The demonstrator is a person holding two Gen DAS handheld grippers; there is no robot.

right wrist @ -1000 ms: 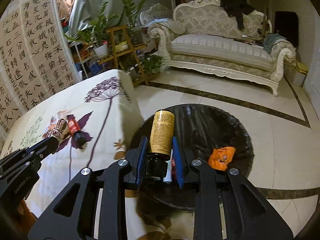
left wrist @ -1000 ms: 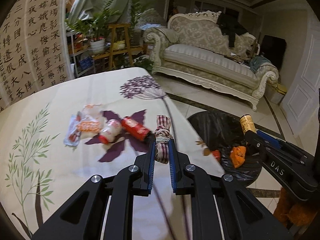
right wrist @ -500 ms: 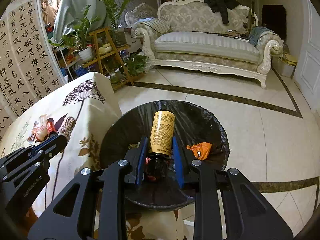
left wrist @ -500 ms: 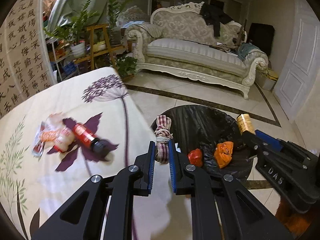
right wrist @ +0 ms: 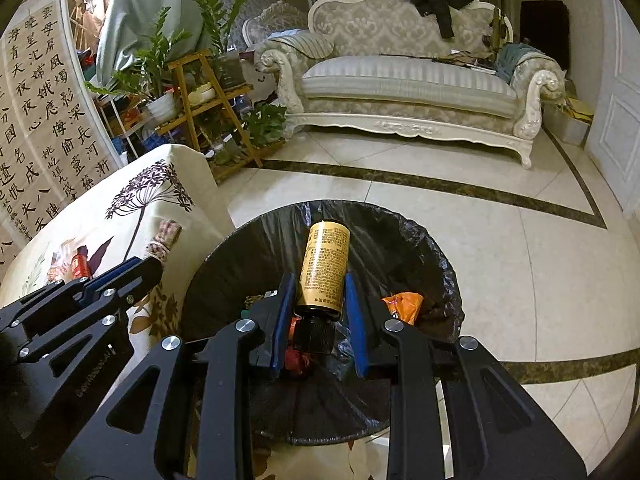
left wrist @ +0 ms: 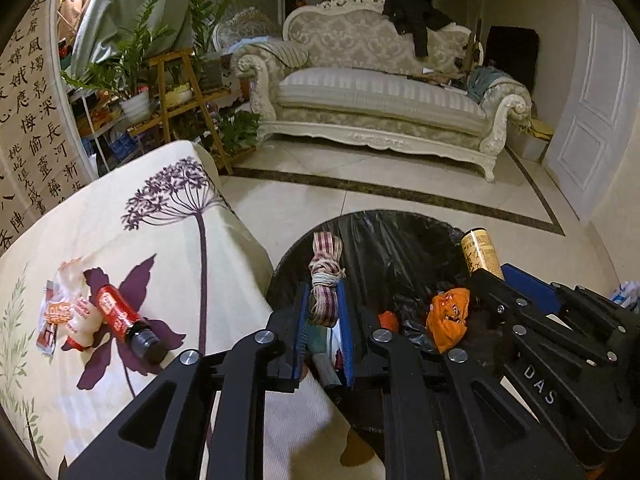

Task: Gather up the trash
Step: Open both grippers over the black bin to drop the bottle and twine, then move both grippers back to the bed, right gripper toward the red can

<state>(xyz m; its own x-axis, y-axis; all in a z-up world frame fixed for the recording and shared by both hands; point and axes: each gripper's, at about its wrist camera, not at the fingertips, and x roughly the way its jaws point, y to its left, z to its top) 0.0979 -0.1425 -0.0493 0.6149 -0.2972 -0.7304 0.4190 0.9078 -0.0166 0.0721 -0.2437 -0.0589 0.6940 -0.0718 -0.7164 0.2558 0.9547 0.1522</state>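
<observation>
Over the bin, the left gripper pinches a striped rag while the right gripper clamps a yellow bottle.

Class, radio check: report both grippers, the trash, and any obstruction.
Left gripper shut on striped cloth bundle, at the bin edge. Right gripper shut on yellow bottle, over the bin. Nothing blocking.

Small print on the yellow bottle label is too small to read

striped cloth bundle, yellow bottle; over black-lined bin
</observation>
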